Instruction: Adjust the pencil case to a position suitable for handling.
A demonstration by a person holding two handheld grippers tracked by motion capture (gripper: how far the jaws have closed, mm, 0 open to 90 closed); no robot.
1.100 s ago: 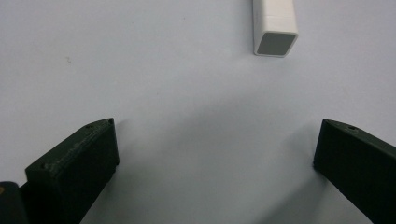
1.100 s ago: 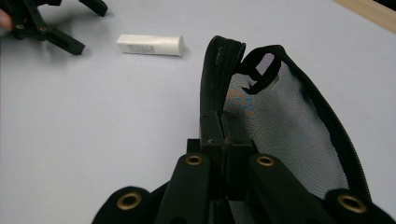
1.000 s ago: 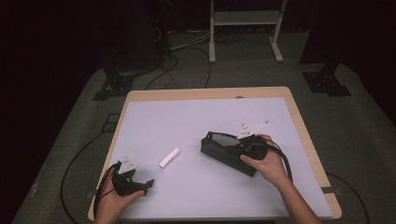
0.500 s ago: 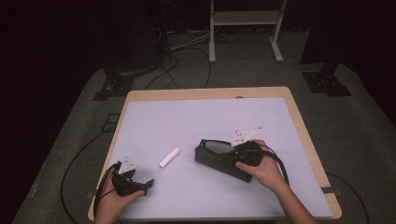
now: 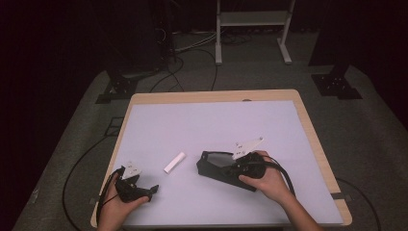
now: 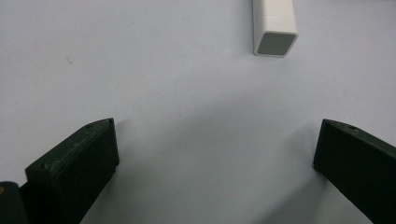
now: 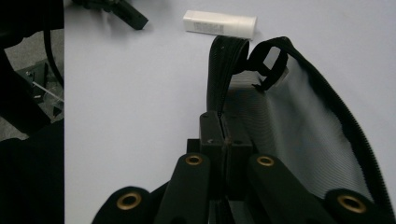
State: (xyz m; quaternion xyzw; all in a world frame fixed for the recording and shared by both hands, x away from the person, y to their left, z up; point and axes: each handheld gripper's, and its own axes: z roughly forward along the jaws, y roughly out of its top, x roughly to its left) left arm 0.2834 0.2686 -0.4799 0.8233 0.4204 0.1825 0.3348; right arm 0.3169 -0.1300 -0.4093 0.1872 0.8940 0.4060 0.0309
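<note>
The high view shows a big table (image 5: 144, 120) with a pale top and a wooden rim, and the dark floor around it is hard to make out. On the table lies a black pouch (image 5: 219, 166) with a grey mesh inside. It sits right of the middle, near the person's side. Its right end is hidden under the right gripper (image 5: 240, 168) and the right hand (image 5: 267, 180) that holds it.

In the right gripper view the pouch (image 7: 299, 126) lies open, and its right edge and near end are cut off by the picture. The right gripper (image 7: 222, 135) has its two black jaws pressed together on the pouch's black edge, so it is clamped on the pouch.

The left gripper (image 5: 144, 191) rests near the left front corner of the table, in the left hand (image 5: 118, 207), which is partly cut off at the bottom. In the left gripper view its jaws stand wide apart with only bare table between them.

The smallest thing is a white block (image 5: 174, 162). It lies on the table between the two grippers, just left of the pouch and not touching it. In the left gripper view the white block (image 6: 275, 25) is cut off at the top.
</note>
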